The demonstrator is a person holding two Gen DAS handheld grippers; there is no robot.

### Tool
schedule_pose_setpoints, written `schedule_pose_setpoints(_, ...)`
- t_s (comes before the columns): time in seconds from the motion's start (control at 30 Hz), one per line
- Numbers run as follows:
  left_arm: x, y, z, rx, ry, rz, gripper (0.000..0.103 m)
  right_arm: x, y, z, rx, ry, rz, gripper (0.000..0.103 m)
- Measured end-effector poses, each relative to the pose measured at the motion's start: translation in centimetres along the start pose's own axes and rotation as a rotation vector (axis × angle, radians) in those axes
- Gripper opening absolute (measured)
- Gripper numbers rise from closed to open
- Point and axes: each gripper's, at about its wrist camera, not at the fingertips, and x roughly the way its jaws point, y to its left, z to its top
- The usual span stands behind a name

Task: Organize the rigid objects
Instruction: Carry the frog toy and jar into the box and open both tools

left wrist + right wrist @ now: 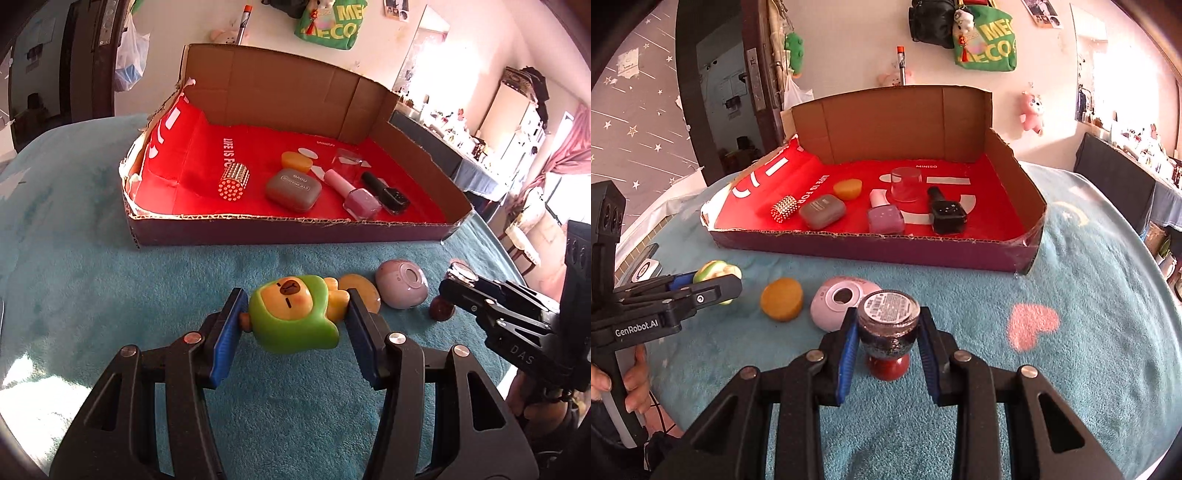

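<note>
The left gripper (293,314) clamps a green-hooded plastic bear figurine (295,315) (lying sideways), while the right gripper (888,334) squeezes a dark glittery glass bottle (888,328).

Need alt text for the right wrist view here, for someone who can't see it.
The right tongs grip an upside-down glitter nail polish bottle above a teal towel. Ahead sits a red-lined cardboard box holding small items; the left tongs hold a green toy.

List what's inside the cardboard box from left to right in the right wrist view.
Studded cylinder → grey case → orange puck → pink polish bottle → clear cup → black polish bottle.
</note>
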Motion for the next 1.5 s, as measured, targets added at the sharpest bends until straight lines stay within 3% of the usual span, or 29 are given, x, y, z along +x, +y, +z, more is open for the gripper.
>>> schedule_pose_setpoints(0.23,-1.4,-0.5,1.1,0.032,-0.035,-0.019,0.051,-0.2,0.0,0.8,0.007,-0.010,0.029,0.033)
schedule_pose_setpoints(0.4,-1.8,-0.5,3.3,0.043,-0.045,-0.059,0.051,-0.7,0.6,3.4,-0.017,-0.050,0.073,0.033)
schedule_pose_setpoints(0.53,-0.7,0.3,7.0,0.041,-0.015,-0.095,0.051,-0.4,1.1,7.4,-0.050,-0.074,0.136,0.033)
schedule_pose_setpoints(0.7,2.0,1.0,11.4,0.088,0.021,-0.060,0.051,1.9,0.9,13.7,-0.075,-0.071,0.188,0.033)
schedule_pose_setpoints(0.87,6.1,2.1,14.5,0.091,0.096,-0.040,0.051,7.0,-0.1,18.6,-0.063,0.028,0.224,0.033)
schedule_pose_setpoints(1.07,10.3,2.8,16.2,0.121,0.172,0.006,0.051,13.3,-1.8,21.4,-0.023,0.163,0.241,0.033)
schedule_pose_setpoints(1.5,14.5,4.0,16.3,0.111,0.270,0.044,0.051,19.5,-2.4,22.1,0.015,0.396,0.242,0.033)
